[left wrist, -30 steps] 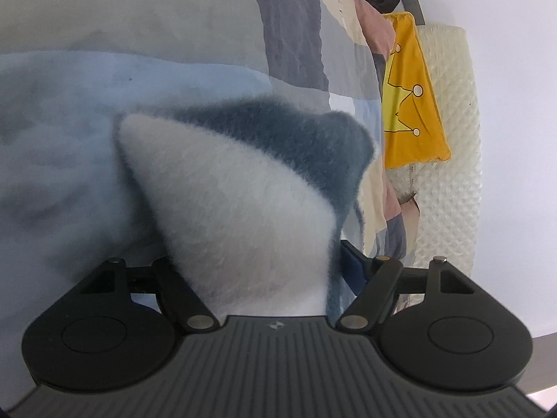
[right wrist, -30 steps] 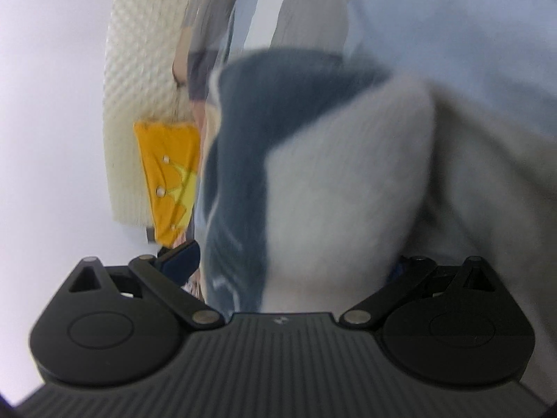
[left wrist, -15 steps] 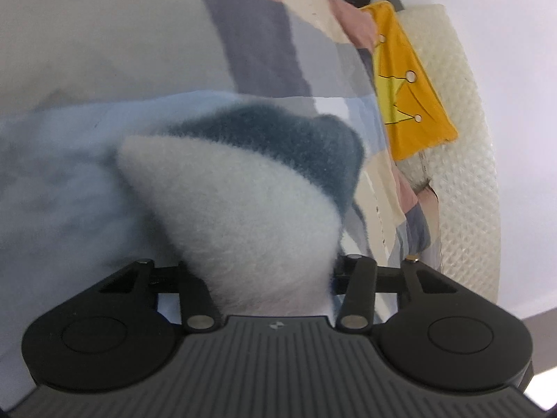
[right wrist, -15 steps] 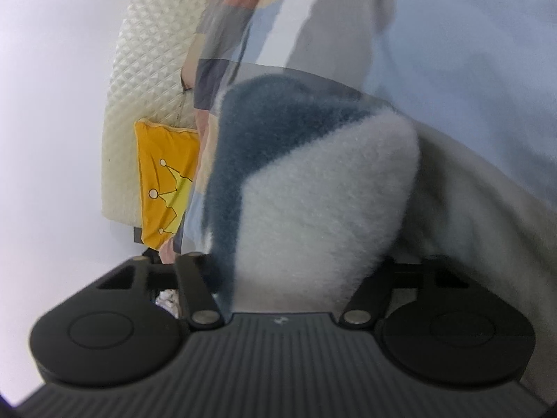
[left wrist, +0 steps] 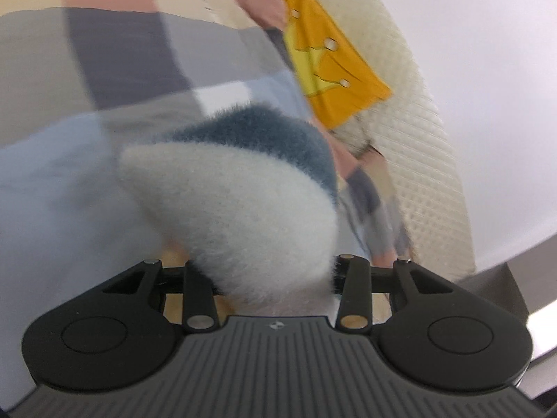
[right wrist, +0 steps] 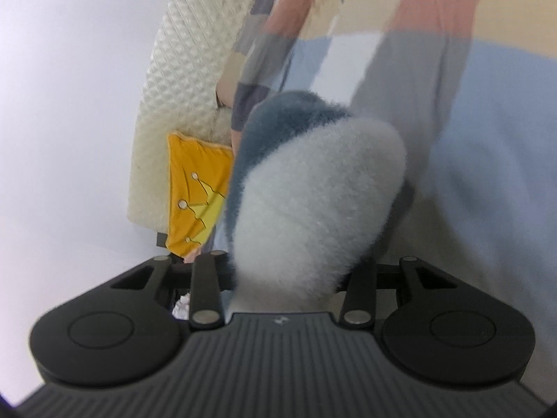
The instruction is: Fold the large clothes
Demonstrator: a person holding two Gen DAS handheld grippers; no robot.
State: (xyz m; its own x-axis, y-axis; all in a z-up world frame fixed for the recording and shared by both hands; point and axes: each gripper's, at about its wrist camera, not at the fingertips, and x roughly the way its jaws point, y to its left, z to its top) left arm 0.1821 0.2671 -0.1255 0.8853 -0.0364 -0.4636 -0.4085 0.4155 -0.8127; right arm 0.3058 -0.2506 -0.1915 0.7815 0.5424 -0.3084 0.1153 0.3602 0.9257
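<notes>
Left wrist view: left gripper [left wrist: 275, 278] pinches fuzzy sweater [left wrist: 250, 209].
Right wrist view: right gripper [right wrist: 283, 278] pinches fuzzy sweater [right wrist: 313, 202].
Writing: cannot read any.

A patchwork bedspread [left wrist: 132, 45] of grey, pale blue, pink and cream blocks covers the bed and fills most of both views, blurred in places. At its far edge stands a cream quilted headboard [left wrist: 417, 146], padded in a diamond pattern. A yellow cushion [left wrist: 330, 66] bearing a crown design leans against the headboard. Behind it rises a plain white wall [right wrist: 69, 104], evenly and softly lit.
</notes>
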